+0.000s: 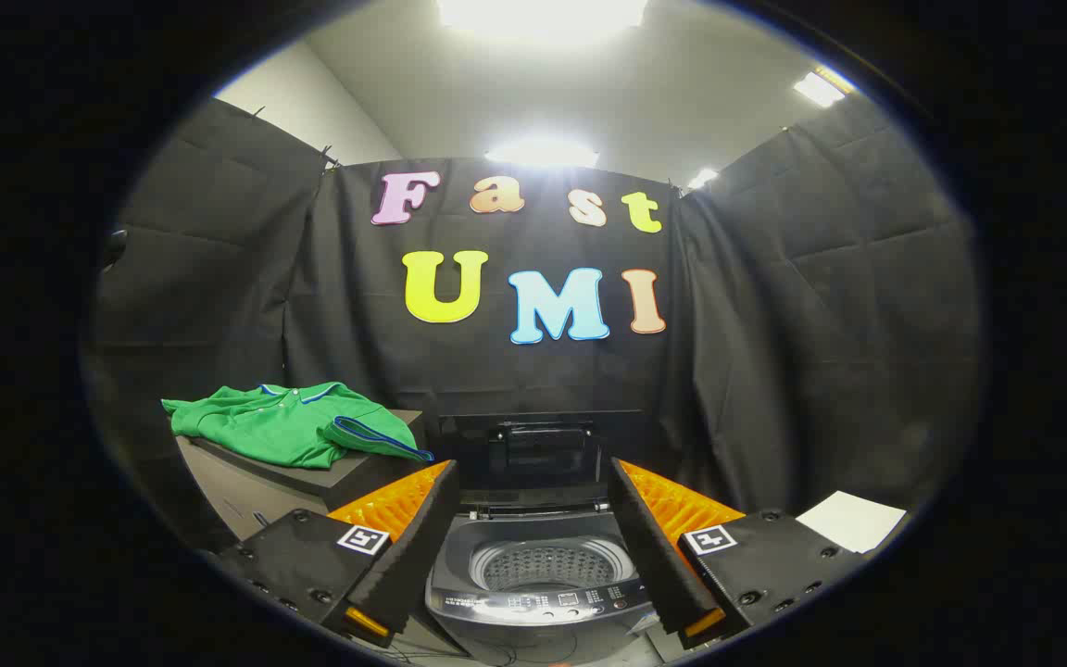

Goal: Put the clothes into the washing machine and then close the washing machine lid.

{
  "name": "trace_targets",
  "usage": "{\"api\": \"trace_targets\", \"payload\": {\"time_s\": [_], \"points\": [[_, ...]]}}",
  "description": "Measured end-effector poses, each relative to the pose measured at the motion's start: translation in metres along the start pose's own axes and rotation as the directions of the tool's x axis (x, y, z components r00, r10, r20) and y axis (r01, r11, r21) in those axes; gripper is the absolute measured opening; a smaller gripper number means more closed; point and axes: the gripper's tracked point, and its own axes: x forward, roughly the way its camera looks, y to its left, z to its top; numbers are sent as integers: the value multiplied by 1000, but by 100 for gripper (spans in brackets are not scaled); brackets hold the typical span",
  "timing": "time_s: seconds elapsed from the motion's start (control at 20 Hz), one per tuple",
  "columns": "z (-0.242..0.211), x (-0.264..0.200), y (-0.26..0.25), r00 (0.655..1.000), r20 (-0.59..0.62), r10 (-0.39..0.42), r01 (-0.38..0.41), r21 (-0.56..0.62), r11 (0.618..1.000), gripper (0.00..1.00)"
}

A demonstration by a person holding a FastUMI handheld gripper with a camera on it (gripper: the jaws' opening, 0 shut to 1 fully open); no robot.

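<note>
Gripper (533, 556) hangs in the air with its fingers spread wide, nothing between them but the view down to the washer (538, 574). Left finger (404, 547) and right finger (663, 547) each carry a small square marker tag on the body behind them.

Washer sits low and near, just ahead of the fingers and framed between them. Its lid (541, 454) stands open, tipped up and back against the far cloth wall (774, 324). Below the lid the drum (547, 565) shows, a pale perforated tub, and no clothing is visible inside it from this angle. A control panel (543, 607) with small buttons runs along the washer's near edge; the markings are too small to make out.

Shirt (293, 426), green with a blue-trimmed collar and sleeve, lies folded loosely on a dark box (311, 477) to the left of the washer, beyond the left finger. One sleeve drapes toward the box's right edge, close to the tip of the left finger, though the fingers are not touching it.

Off to the right, just beyond the right finger's body, lies a white sheet (848, 521), flat on a dark surface.

Overhead, ceiling lights (543, 14) glare bright above the cloth wall, which wraps the left, far and right sides.
</note>
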Motion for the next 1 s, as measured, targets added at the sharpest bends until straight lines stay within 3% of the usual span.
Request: {"api": "trace_targets", "payload": {"time_s": [1.0], "points": [[-1,-6,-12,1000,-6,30,-30,12,999,99]]}}
